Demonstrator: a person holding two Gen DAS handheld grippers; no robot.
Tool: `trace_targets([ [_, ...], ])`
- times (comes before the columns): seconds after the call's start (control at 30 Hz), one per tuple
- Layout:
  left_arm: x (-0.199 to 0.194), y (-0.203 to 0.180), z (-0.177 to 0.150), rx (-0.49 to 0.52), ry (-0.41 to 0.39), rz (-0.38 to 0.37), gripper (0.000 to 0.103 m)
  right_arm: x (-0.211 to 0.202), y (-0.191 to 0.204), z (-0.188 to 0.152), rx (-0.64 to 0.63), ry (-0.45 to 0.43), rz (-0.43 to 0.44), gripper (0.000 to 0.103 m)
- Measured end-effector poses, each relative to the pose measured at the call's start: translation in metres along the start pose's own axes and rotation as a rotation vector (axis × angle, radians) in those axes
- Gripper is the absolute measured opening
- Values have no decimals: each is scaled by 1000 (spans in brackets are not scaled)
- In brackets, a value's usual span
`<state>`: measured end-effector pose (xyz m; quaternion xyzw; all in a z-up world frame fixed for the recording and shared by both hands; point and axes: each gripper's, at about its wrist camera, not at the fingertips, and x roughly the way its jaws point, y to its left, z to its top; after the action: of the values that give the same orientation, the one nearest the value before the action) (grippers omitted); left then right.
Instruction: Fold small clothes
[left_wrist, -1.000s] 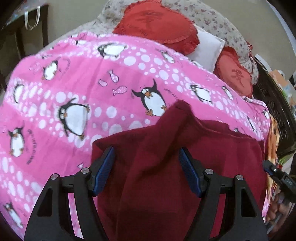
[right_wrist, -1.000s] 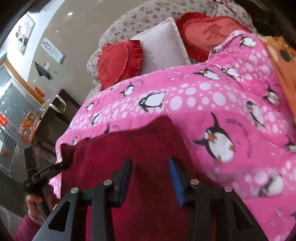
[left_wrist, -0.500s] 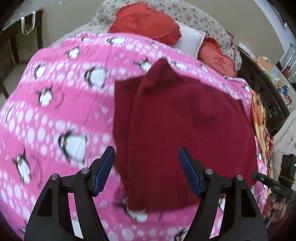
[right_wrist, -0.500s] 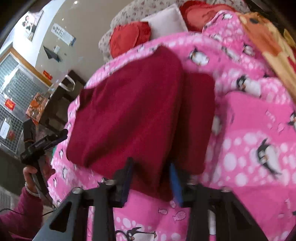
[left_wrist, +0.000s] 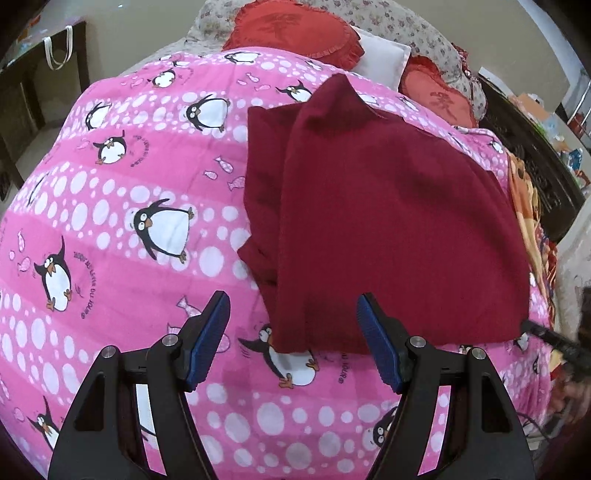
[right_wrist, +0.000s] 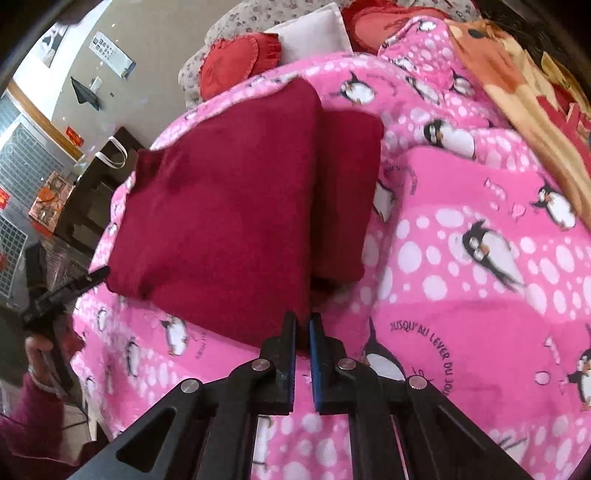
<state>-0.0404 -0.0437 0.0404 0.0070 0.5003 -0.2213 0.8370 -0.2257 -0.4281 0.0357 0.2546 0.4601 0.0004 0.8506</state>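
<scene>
Right gripper (right_wrist: 303, 323) had just been closing, and its jaws came together on the near hem of the sweater (right_wrist: 229, 206), pinching the maroon cloth between the pads. Left gripper (left_wrist: 293, 325) I had wide apart, nothing between the fingers, hanging just off the sweater's near corner over the blanket (left_wrist: 110, 206). Sweater lay folded flat on the pink penguin blanket, one narrower layer sticking out along one side from under the top layer. Past the sweater's far end sat a red heart pillow (left_wrist: 295, 35) and a white pillow (left_wrist: 384, 59). Orange cloth (right_wrist: 509, 62) lay beside the blanket, well apart from the sweater.
</scene>
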Motion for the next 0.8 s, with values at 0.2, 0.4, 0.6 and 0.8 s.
trace_targets([
  [0.2, 7, -6, 3, 8, -7, 18, 72, -39, 19, 20, -11, -111, -43, 17],
  [0.4, 16, -7, 2, -6, 6, 17, 72, 2, 88, 53, -160, -71, 14, 28],
  [0.6, 25, -1, 0, -31, 23, -4, 72, 62, 153, 95, -291, -43, 60, 28],
  [0.8, 32, 4, 2, -47, 30, -28, 72, 114, 208, 128, -380, -28, 81, 28],
])
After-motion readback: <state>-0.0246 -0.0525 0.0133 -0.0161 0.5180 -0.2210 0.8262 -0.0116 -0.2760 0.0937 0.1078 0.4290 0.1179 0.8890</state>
